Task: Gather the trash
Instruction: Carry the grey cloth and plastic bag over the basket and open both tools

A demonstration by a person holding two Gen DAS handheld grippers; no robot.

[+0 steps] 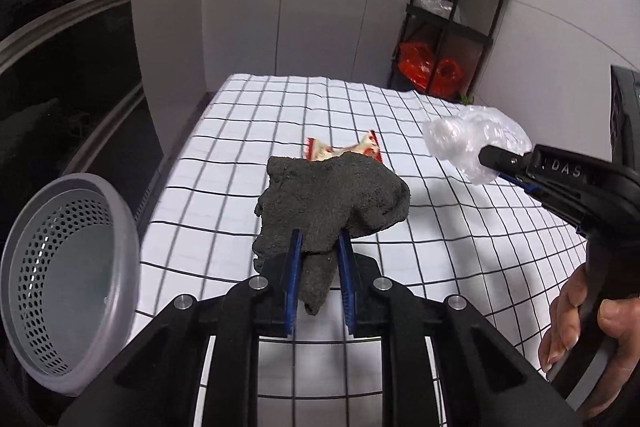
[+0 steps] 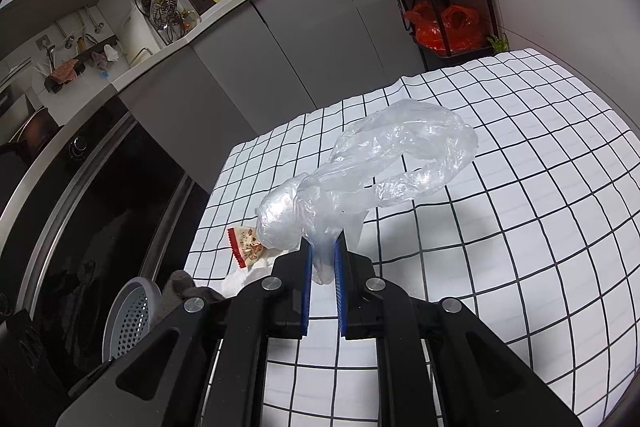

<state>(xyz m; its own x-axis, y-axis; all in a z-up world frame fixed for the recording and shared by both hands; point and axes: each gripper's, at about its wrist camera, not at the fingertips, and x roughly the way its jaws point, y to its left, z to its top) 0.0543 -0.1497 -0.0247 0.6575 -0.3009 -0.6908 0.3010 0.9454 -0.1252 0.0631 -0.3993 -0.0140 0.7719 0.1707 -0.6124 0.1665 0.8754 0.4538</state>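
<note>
My left gripper (image 1: pixel 319 241) is shut on a dark grey rag (image 1: pixel 332 195) and holds it above the checked tablecloth (image 1: pixel 224 155). My right gripper (image 2: pixel 323 247) is shut on a crumpled clear plastic bag (image 2: pixel 384 163), also held above the cloth; it shows at the right of the left wrist view (image 1: pixel 472 141). A red and white snack wrapper (image 1: pixel 362 148) lies on the cloth behind the rag, and shows in the right wrist view (image 2: pixel 246 247). A grey perforated bin (image 1: pixel 68 283) stands off the table's left edge, also in the right wrist view (image 2: pixel 130 315).
Grey kitchen cabinets (image 1: pixel 288 15) run behind the table. A black oven front (image 1: pixel 60 75) is at the left. A black shelf rack (image 1: pixel 452 19) with red bags stands at the back right. White crumpled paper (image 2: pixel 244 277) lies by the wrapper.
</note>
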